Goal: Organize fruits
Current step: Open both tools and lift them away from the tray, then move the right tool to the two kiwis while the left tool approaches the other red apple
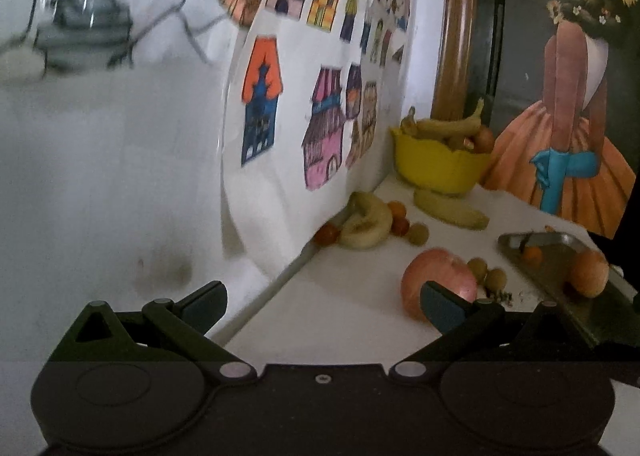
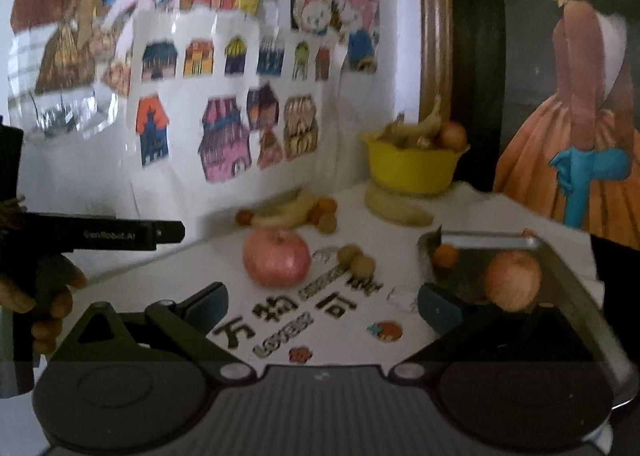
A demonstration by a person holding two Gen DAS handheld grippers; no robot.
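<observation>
A red apple [image 1: 438, 282] [image 2: 277, 258] lies on the white table, with two small green-brown fruits [image 1: 486, 274] [image 2: 356, 260] beside it. A metal tray [image 1: 560, 288] [image 2: 560, 256] at the right holds an orange-red fruit [image 1: 588, 272] [image 2: 512, 280] and a small orange one [image 2: 445, 256]. A yellow bowl [image 1: 436, 167] [image 2: 412, 167] at the back holds bananas and a fruit. My left gripper [image 1: 322, 300] is open and empty, its right finger in front of the apple. My right gripper [image 2: 322, 304] is open and empty above the table, between apple and tray.
A banana [image 1: 450, 209] [image 2: 396, 209] lies in front of the bowl. Curved bananas with small orange fruits [image 1: 366, 221] [image 2: 288, 211] lie by the wall of drawings. A painting of a girl [image 1: 568, 95] stands at the right. The left gripper's body [image 2: 92, 234] shows at the left.
</observation>
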